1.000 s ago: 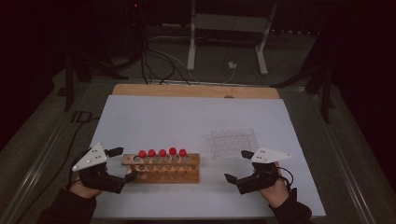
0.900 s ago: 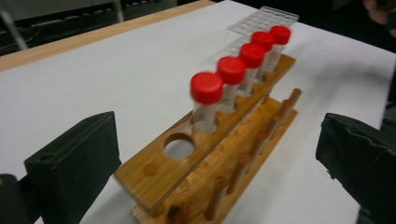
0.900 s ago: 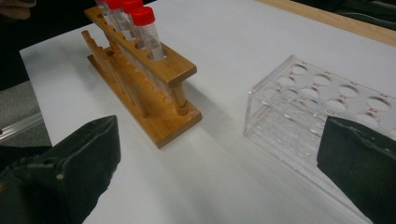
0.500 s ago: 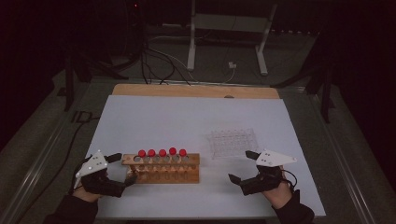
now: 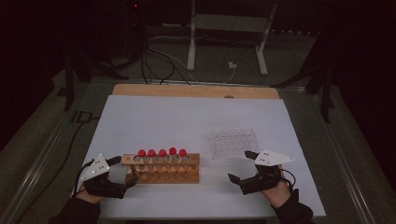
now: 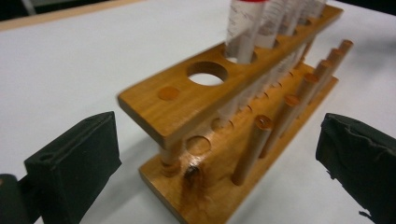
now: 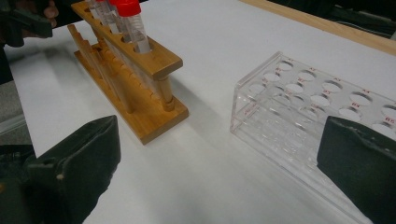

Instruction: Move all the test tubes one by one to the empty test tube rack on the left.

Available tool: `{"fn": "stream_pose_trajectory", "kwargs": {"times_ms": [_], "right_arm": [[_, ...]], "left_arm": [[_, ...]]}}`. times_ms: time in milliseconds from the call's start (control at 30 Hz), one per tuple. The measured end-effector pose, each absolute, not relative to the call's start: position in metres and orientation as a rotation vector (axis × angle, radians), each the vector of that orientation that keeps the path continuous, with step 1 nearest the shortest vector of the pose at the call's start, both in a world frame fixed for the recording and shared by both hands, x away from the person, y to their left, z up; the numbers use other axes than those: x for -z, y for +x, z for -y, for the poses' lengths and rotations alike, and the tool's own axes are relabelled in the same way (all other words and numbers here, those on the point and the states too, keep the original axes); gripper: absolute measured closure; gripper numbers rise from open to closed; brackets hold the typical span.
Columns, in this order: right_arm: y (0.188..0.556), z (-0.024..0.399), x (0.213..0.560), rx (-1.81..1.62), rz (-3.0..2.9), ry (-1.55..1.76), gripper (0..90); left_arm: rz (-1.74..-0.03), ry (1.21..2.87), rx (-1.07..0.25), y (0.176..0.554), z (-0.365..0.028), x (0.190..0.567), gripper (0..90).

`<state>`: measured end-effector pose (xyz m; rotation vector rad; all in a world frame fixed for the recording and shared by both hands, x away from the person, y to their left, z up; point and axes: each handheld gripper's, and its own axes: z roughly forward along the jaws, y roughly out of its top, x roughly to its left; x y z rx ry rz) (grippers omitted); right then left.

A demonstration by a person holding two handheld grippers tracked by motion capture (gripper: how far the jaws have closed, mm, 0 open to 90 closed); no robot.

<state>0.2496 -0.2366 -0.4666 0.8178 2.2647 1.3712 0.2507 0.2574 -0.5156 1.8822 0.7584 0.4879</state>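
Observation:
A wooden tube rack (image 5: 161, 169) stands near the table's front edge, holding several red-capped tubes (image 5: 162, 153); its leftmost hole is empty. My left gripper (image 5: 121, 171) is open, and its jaws straddle the rack's left end without touching it. In the left gripper view, the rack's end (image 6: 196, 98) sits between the two black pads (image 6: 74, 154), with a capped tube (image 6: 245, 28) behind. My right gripper (image 5: 242, 165) is open and holds nothing, right of the wooden rack and just in front of a clear plastic rack (image 5: 233, 142). The right gripper view shows the wooden rack (image 7: 135, 70) and the clear rack (image 7: 317, 98).
White paper (image 5: 187, 116) covers the table, with a wooden strip (image 5: 196, 91) along the far edge. Stand legs and cables (image 5: 224, 46) lie on the dark floor beyond. The person's hands come in at the bottom corners.
My left gripper has dropped toward the near edge and settled with its jaws around the rack's left end. The right gripper shifted slightly right. The racks have not moved.

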Motion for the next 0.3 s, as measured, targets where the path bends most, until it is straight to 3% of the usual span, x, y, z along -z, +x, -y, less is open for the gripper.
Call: {"fn": "stream_pose_trajectory", "kwargs": {"times_ms": [300], "right_arm": [[0.2493, 0.2362, 0.4668, -1.369, -2.264, 0.815, 0.0]], "left_arm": [[-0.769, 1.888, -0.481, 0.2505, -0.2577, 0.5167, 0.5]]}}
